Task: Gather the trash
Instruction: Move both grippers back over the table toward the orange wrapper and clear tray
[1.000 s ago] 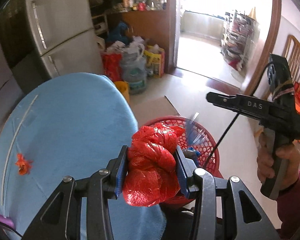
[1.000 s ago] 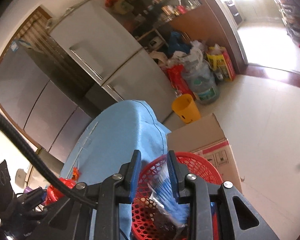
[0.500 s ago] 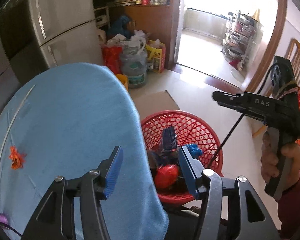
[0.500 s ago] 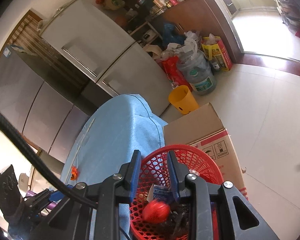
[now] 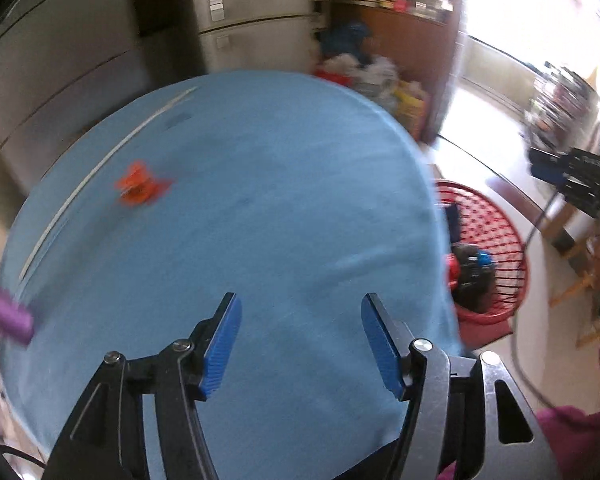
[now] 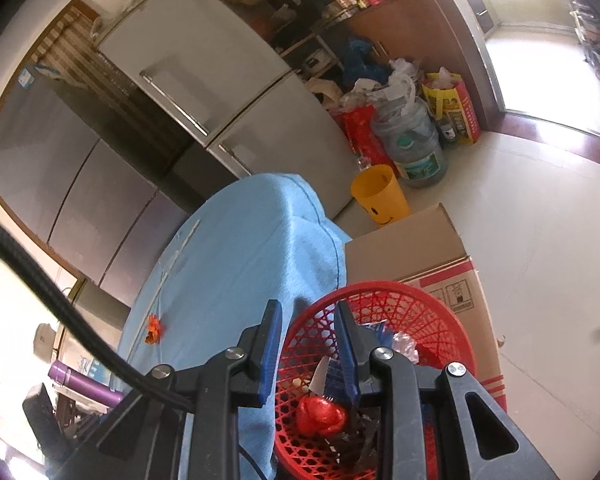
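Left gripper (image 5: 300, 344), jaws just opened and empty, hangs over the blue table (image 5: 228, 208); one orange scrap (image 5: 140, 188) lies well ahead; one red basket (image 6: 380, 304) beside the table holds one red bag (image 6: 320, 416); right gripper (image 6: 308, 352), narrowly parted, grips nothing; a hurried grab could push the flimsy scrap away.

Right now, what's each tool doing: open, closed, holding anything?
Left tool: open, empty, jaws just widened, over the blue tablecloth.
Right tool: narrow gap, holding nothing, over the red basket.
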### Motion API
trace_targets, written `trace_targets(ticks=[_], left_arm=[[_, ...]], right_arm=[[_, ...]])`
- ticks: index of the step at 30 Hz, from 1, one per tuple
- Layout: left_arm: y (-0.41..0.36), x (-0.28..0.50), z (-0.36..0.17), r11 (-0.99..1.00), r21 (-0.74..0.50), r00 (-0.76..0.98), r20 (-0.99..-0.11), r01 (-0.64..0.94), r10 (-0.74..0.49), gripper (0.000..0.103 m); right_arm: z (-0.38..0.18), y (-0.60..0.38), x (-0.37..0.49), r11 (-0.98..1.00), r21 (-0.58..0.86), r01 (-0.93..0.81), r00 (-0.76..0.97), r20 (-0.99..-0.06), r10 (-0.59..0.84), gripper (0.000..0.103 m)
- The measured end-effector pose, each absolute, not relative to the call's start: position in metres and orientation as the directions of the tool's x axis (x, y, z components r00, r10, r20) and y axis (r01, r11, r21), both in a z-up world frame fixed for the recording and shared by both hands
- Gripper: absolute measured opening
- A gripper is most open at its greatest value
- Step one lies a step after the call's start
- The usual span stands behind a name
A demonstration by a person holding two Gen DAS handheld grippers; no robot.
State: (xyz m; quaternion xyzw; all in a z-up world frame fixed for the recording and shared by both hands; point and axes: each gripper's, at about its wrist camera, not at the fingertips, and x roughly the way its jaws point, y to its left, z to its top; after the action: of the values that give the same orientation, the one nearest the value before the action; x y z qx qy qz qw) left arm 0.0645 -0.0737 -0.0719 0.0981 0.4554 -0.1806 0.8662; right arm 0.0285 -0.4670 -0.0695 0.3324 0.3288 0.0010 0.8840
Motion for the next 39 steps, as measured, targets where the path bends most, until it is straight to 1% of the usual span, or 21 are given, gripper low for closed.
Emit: trace_targets(ticks=[4,10,21,27,29,30,31,33,39], left_arm=[[-0.026,0.061,-0.081,0.957,0.003,0.544,-0.823,0.29,-0.162,0.063],[0.023,0.068,-0.087,0.983,-0.048,0.565,-0.813,0.179,-0.143,0.063],[0.06,0.081,-0.115,0.989,-0.113,0.537,-0.83,0.1,-0.149,0.063],[0.08,0.091,-0.121,0.988,-0.14,0.542,-0.827,0.061,-0.151,0.063],[0.085,0.094,-0.122,0.988,-0.146,0.543,-0.826,0.053,-0.152,0.063],[0.087,0.094,-0.122,0.988,-0.149,0.543,-0.826,0.05,-0.152,0.063],[0.09,0.095,-0.122,0.987,-0.152,0.542,-0.827,0.046,-0.152,0.063],[0.094,0.096,-0.123,0.986,-0.163,0.538,-0.828,0.04,-0.158,0.063],[0.1,0.102,-0.13,0.982,-0.188,0.516,-0.839,0.025,-0.174,0.063]], right_arm=[[-0.068,-0.446,0.039,0.801,0.567,0.194,0.764,-0.6,0.24,0.03],[-0.066,-0.402,0.061,0.842,0.524,0.131,0.721,-0.633,0.282,0.03],[-0.069,-0.303,0.13,0.891,0.453,-0.025,0.61,-0.699,0.373,0.03],[-0.063,-0.254,0.187,0.885,0.452,-0.109,0.566,-0.704,0.429,0.031],[-0.064,-0.239,0.214,0.874,0.469,-0.128,0.549,-0.7,0.457,0.035],[-0.064,-0.236,0.226,0.868,0.48,-0.127,0.543,-0.699,0.465,0.04],[-0.066,-0.231,0.24,0.855,0.504,-0.121,0.536,-0.692,0.483,0.056],[-0.067,-0.224,0.261,0.825,0.553,-0.119,0.545,-0.658,0.52,0.076],[-0.065,-0.197,0.338,0.804,0.586,-0.102,0.551,-0.639,0.536,0.076]])
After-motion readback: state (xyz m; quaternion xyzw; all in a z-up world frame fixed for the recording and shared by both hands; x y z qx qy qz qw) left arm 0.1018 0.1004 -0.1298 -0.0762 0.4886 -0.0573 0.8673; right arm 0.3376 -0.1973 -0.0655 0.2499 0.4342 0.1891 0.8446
